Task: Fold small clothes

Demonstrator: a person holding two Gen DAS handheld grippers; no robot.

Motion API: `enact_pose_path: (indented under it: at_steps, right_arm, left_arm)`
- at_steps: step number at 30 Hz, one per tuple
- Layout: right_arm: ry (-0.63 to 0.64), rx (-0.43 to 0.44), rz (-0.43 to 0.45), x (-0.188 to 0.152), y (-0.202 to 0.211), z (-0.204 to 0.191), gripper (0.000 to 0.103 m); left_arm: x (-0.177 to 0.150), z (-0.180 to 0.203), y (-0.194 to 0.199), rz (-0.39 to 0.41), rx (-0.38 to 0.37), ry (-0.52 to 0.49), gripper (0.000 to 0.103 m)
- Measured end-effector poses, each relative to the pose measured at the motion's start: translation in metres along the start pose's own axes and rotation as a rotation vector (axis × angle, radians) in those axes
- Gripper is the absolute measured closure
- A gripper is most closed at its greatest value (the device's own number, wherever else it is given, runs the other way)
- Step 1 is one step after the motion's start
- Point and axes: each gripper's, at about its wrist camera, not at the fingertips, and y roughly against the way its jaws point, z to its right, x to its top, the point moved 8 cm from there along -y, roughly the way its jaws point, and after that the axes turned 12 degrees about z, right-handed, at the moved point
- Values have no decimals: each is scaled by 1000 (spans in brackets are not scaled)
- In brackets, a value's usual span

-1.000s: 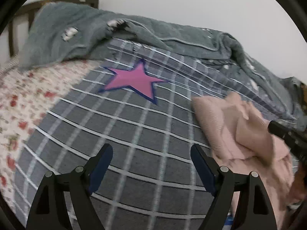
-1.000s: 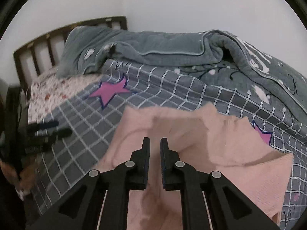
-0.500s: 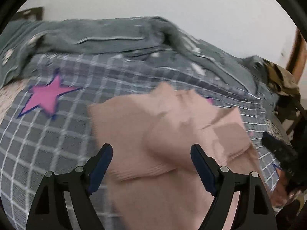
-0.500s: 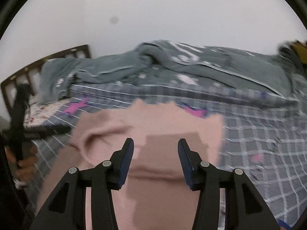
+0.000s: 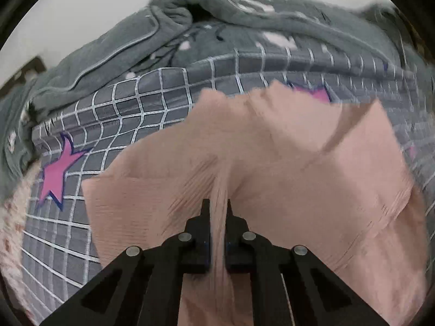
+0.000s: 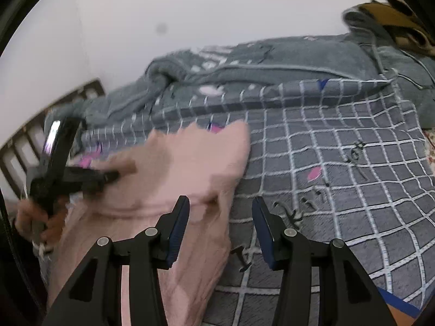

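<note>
A pink ribbed garment (image 5: 285, 163) lies on the grey checked bedspread (image 5: 130, 114), partly folded over itself. My left gripper (image 5: 217, 206) is shut on a pinched ridge of its fabric near the front edge. In the right wrist view the same pink garment (image 6: 190, 163) spreads to the left, and the left gripper (image 6: 108, 175) grips it there, held by a hand (image 6: 30, 217). My right gripper (image 6: 220, 203) stands open over the garment's right edge and the bedspread (image 6: 339, 203), with nothing pressed between its fingers.
A rumpled grey-green quilt (image 5: 217, 27) is heaped along the back of the bed against the white wall. A dark wooden headboard (image 6: 16, 149) stands at the left. A brown patterned cloth (image 6: 402, 24) lies at the far right. Pink stars (image 5: 57, 174) mark the bedspread.
My left gripper swung right over the pink garment and shut on a fold of it. My right gripper let go, opened partway and shifted toward the garment's right edge.
</note>
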Motion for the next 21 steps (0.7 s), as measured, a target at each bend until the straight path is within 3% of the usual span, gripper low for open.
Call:
enact_pose_path:
  at_steps: [4, 5, 6, 7, 10, 15, 18, 21]
  right_arm:
    - [60, -89, -97, -20, -23, -1, 57]
    - [42, -127, -119, -25, -28, 5, 70]
    - [23, -141, -126, -28, -31, 9, 90]
    - [15, -163, -127, -31, -33, 15, 97]
    - [-12, -215, -95, -29, -31, 24, 97]
    - [-26, -215, -107, -30, -32, 26, 97]
    - [-30, -211, -111, -30, -33, 27, 96]
    - [-21, -207, -106, -28, -30, 25, 95]
  left_arm:
    - [23, -4, 16, 90, -116, 136, 95]
    - [33, -5, 26, 138, -174, 175, 96]
    - [39, -6, 34, 175, -208, 200, 96]
    - [45, -11, 43, 223, -228, 226, 96]
    - [50, -36, 62, 311, -191, 266, 96]
    - [16, -69, 45, 239, -152, 285, 94]
    - [-17, -86, 34, 175, -162, 346, 85]
    - [-41, -103, 30, 142, -145, 393, 68]
